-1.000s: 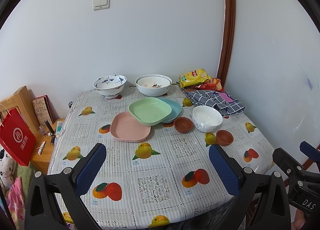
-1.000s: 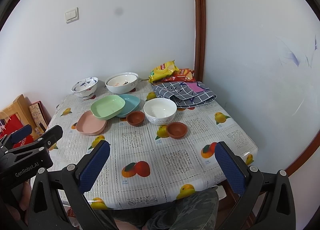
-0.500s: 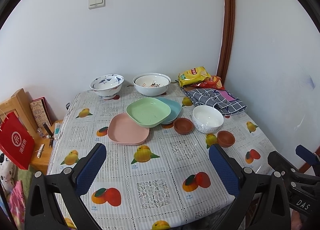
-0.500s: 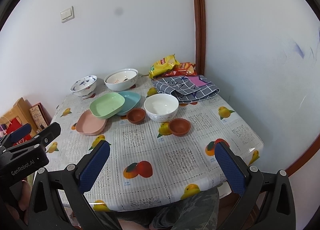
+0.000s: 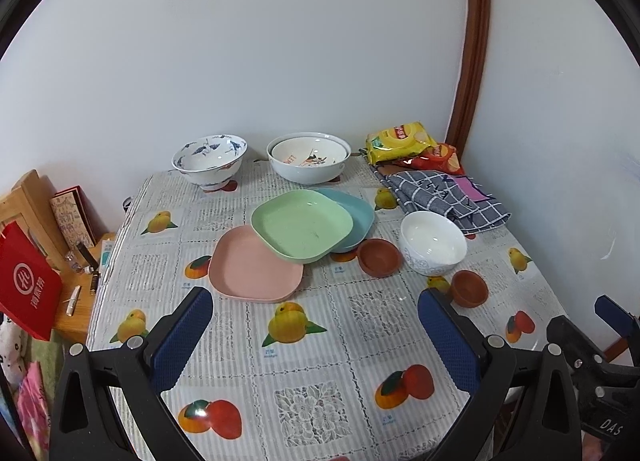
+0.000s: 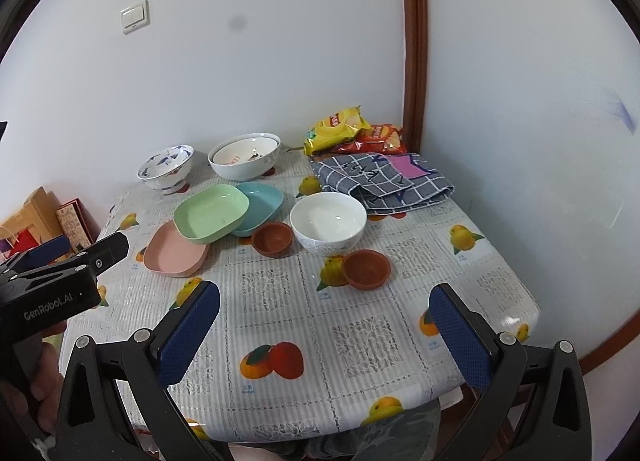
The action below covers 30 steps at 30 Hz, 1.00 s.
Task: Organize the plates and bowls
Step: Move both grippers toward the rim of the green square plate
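On the fruit-print table a green plate rests across a pink plate and a blue plate. Two small brown bowls flank a white bowl. A blue-patterned bowl and a large white bowl stand at the back. My left gripper is open and empty over the near table. My right gripper is open and empty, short of the nearest brown bowl. The green plate and white bowl show in the right wrist view too.
Snack bags and a checked cloth lie at the back right corner by the wall. A low wooden stand with a red bag sits left of the table. Walls close the back and right sides.
Both grippers have moved forward toward the table, so the dishes look closer. Both stay open and empty. Nothing on the table has moved.
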Each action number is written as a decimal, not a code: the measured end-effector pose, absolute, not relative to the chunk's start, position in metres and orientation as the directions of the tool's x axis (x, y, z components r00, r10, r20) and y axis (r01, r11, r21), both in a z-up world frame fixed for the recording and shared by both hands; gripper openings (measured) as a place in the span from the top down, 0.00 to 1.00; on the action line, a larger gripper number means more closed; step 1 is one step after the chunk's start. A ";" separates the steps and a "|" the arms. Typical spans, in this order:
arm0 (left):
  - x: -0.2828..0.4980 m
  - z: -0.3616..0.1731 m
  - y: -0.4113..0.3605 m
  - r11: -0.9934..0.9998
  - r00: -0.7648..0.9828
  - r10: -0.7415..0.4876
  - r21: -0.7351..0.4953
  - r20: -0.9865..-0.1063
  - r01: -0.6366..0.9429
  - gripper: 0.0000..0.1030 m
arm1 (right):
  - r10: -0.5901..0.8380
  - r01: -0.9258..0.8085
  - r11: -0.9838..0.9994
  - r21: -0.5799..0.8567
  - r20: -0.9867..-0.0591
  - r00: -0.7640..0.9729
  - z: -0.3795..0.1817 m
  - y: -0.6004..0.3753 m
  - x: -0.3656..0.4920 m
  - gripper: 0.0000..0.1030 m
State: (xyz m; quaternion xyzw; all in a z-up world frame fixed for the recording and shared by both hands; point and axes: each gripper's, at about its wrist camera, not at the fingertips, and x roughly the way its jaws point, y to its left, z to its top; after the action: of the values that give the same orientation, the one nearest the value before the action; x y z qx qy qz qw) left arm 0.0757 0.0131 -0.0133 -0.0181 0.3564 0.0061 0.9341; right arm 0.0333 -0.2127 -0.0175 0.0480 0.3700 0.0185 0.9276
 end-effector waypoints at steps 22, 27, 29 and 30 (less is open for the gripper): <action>0.203 -0.073 0.089 0.983 0.623 0.074 -0.048 -0.779 -0.177 0.07 | 0.210 -0.152 0.978 0.146 -0.734 0.646 -0.062 -0.153 0.185 0.20; 0.233 -0.087 0.097 0.982 0.606 0.068 -0.054 -0.792 -0.181 0.10 | 0.223 -0.169 0.974 0.150 -0.753 0.619 -0.079 -0.140 0.216 0.28; 0.242 -0.092 0.098 0.983 0.601 0.059 -0.059 -0.797 -0.174 0.12 | 0.227 -0.171 0.973 0.152 -0.757 0.613 -0.085 -0.137 0.225 0.31; 0.247 -0.095 0.097 0.984 0.597 0.055 -0.059 -0.801 -0.170 0.13 | 0.229 -0.175 0.973 0.153 -0.759 0.609 -0.088 -0.135 0.230 0.32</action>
State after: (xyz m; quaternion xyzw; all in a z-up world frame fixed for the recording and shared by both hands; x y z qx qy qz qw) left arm 0.2466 0.0971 -0.0954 -0.0645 0.4447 0.0633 0.8911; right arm 0.2297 -0.1348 -0.0878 0.0317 0.4274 0.1125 0.8965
